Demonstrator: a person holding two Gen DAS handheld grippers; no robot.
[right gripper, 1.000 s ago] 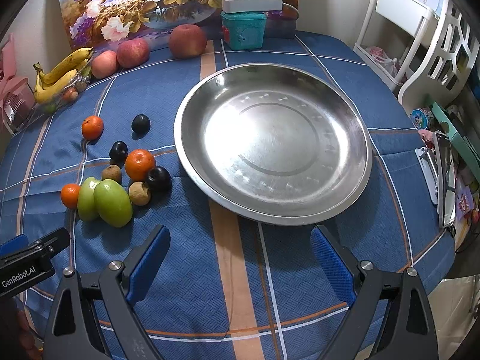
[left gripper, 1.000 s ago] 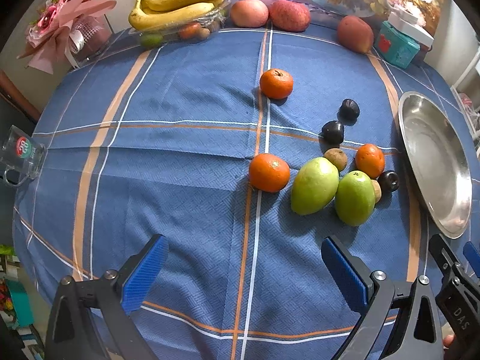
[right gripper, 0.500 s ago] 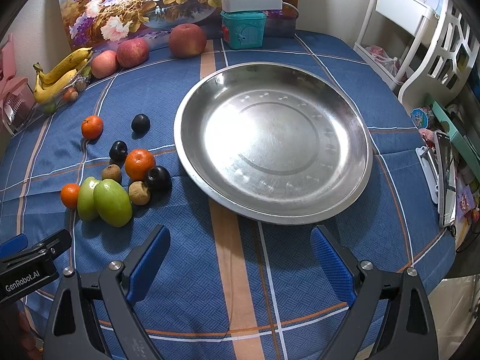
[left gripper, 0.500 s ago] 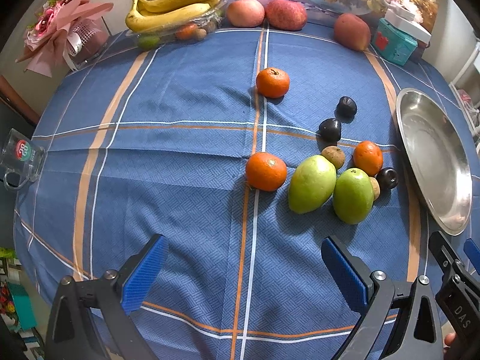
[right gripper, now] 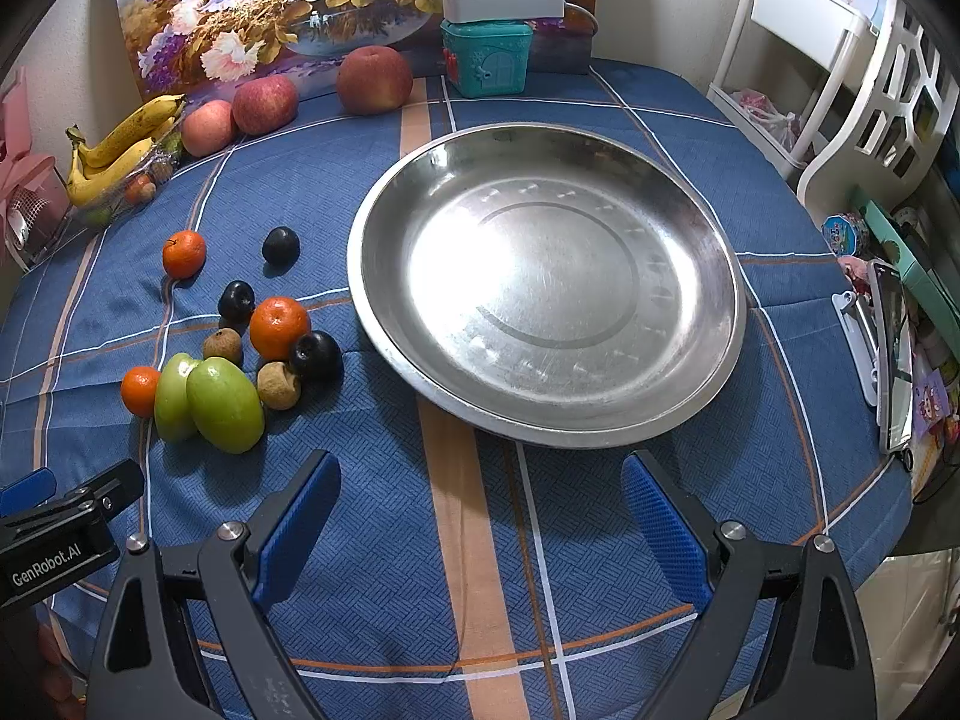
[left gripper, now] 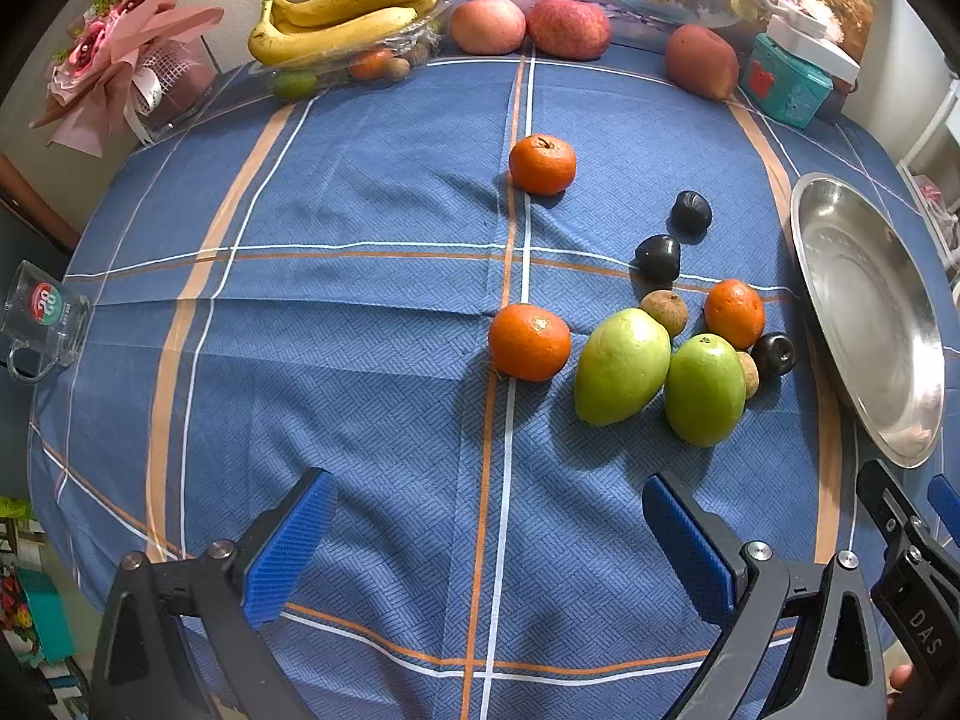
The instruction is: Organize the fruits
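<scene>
Loose fruit lies on the blue cloth: two green mangoes (left gripper: 621, 366) (right gripper: 225, 405), three oranges (left gripper: 529, 342) (right gripper: 279, 327), three dark plums (left gripper: 658, 258) (right gripper: 315, 355) and small brown fruits (left gripper: 665, 312). An empty steel plate (right gripper: 690, 228) (left gripper: 900, 396) sits to their right. My left gripper (left gripper: 489, 546) hovers open over the near cloth, short of the fruit. My right gripper (right gripper: 480, 525) is open in front of the plate's near rim. Neither holds anything.
Bananas (left gripper: 342, 18) in a clear tray, three apples (left gripper: 567, 27) and a teal box (right gripper: 486, 57) line the table's far edge. A glass mug (left gripper: 42, 318) sits at the left edge. A phone (right gripper: 894, 354) lies at the right edge, near white chairs.
The left wrist view has drifted slightly, so the fruit sits a little lower and more to the left in frame. The right gripper is nearly still. Both stay open.
</scene>
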